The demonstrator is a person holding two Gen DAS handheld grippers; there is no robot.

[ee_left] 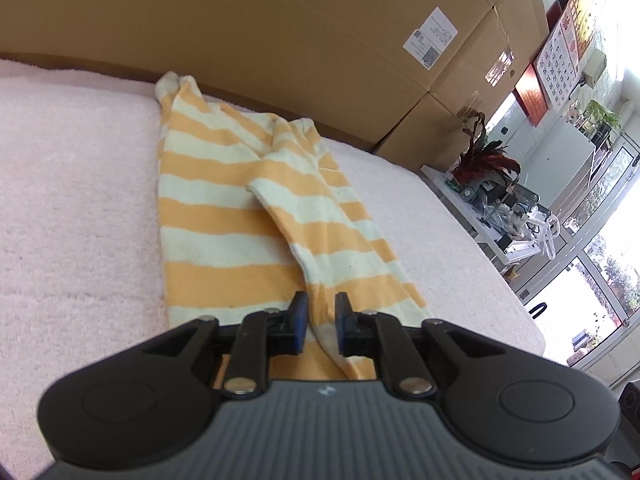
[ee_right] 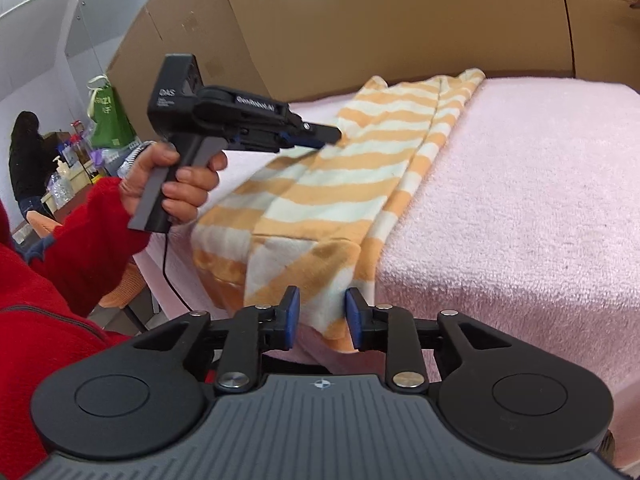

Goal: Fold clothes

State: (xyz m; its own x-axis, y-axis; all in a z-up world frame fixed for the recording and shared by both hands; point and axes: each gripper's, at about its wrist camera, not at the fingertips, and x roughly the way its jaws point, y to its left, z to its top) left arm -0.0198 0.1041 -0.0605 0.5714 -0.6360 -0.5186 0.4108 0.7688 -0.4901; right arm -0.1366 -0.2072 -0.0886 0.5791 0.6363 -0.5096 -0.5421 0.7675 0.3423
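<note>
The striped garment, orange and cream, is being shown laid lengthwise on the pink towelling surface, stretching away ahead of both sets of fingers. One long side is being shown folded over the middle, leaving a narrow strip.

The left gripper is being kept clenched on the near end of that folded strip. The fabric is being pinched between the blue pads, with the hem trailing back under the fingers. The rest of the garment is being seen ahead of the fingertips and off to their left.

In the right wrist view the left gripper is being held by a hand in a red sleeve, with its tip touching the garment's far-left edge.

The right gripper is being shown released. Its pads are being held apart, with the near corner of the garment hanging over the surface edge between them, loose, not squeezed. Whether either pad is brushing the cloth cannot be told. Bare pink towelling is being seen to the right of these fingers.

Cardboard boxes are being shown stacked beyond the garment's far end, past both fingertips. A potted plant is being seen far to the right of the left fingers.
</note>
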